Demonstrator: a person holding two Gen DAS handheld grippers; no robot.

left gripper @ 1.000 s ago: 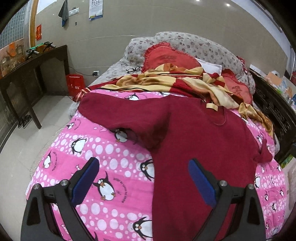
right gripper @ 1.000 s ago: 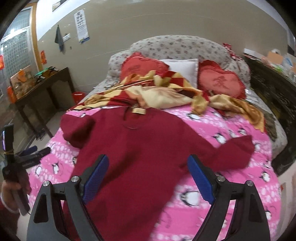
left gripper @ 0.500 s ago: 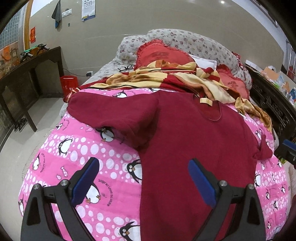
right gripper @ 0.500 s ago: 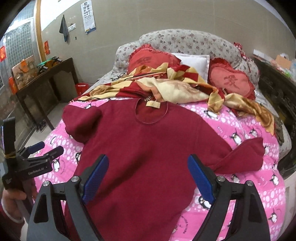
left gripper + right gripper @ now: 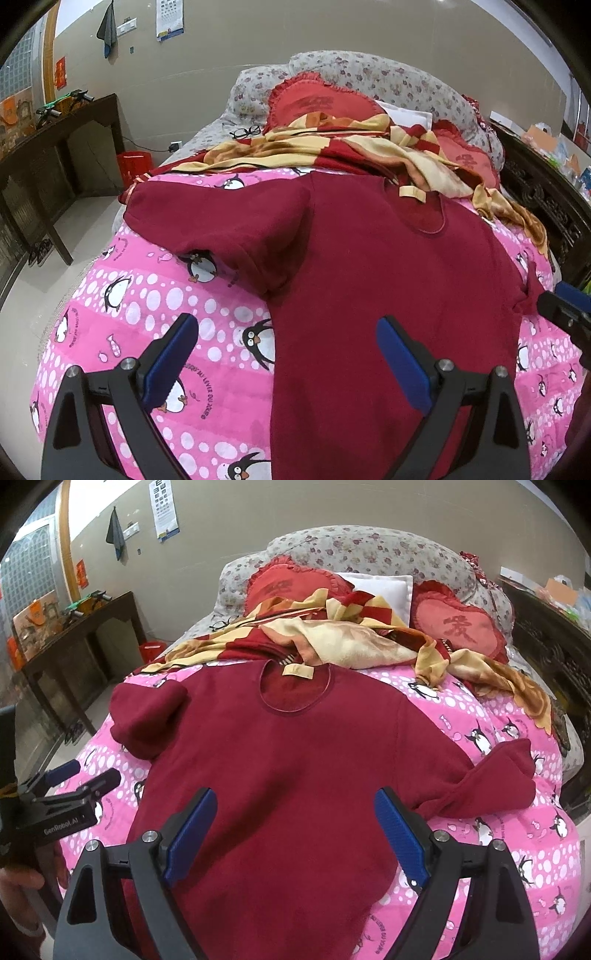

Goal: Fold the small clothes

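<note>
Both grippers hovering with jaws spread wide over a red sweater on a bed.

A beige wall is carrying a chart and a hanging cloth, with a dark table standing on the pale floor off the bed's left edge. The pink penguin quilt is covering the bed, and the sweater is lying flat across its middle, neck toward the head end, sleeves reaching toward the left and right edges. A yellow-and-red blanket is lying bunched beyond the collar, before red cushions. The left gripper is hanging over the sweater's left side, holding nothing; the right gripper is hanging over its lower middle, likewise empty. Glasses are resting near the head end.
</note>
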